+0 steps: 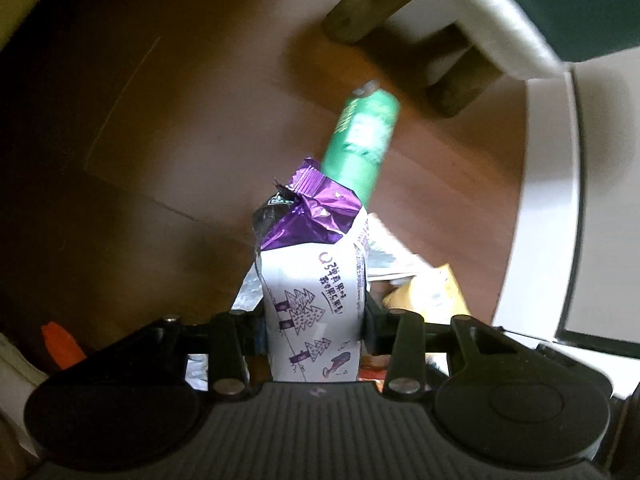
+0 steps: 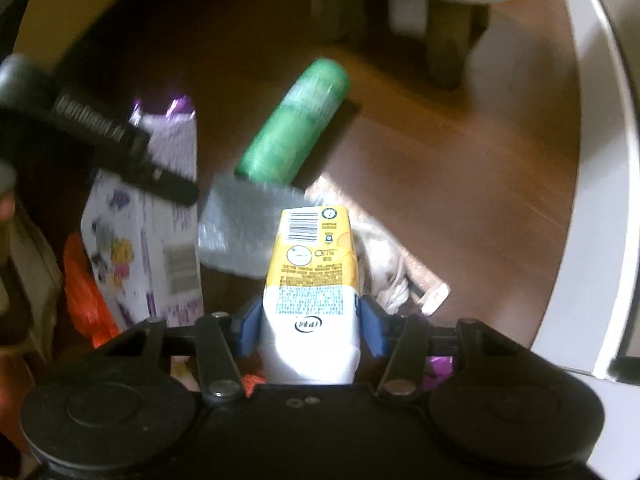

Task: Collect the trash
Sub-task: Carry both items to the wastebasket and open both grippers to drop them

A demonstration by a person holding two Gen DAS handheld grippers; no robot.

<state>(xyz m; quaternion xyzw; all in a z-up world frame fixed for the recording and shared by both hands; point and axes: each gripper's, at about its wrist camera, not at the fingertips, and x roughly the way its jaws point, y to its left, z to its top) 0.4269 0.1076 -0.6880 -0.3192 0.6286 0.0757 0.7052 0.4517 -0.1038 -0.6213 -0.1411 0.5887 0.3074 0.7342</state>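
My left gripper [image 1: 314, 320] is shut on a white and purple snack packet [image 1: 316, 280] with a torn purple foil top, held above the wooden floor. The same packet [image 2: 160, 216] and the left gripper [image 2: 100, 140] show at the left of the right wrist view. My right gripper [image 2: 310, 320] is shut on a yellow and white drink carton [image 2: 310, 272]. A green cylindrical can [image 1: 360, 140] lies on the floor beyond both; it also shows in the right wrist view [image 2: 296, 128]. A silver foil wrapper [image 2: 244, 228] and crumpled paper [image 2: 384, 264] lie below the carton.
An orange plastic bag [image 2: 84, 292] lies at the left. A white curved furniture edge [image 2: 592, 200] bounds the right side. Furniture legs [image 1: 360, 8] stand on the brown wooden floor [image 1: 160, 140] at the back. A yellow packet [image 1: 432, 292] shows behind the left gripper.
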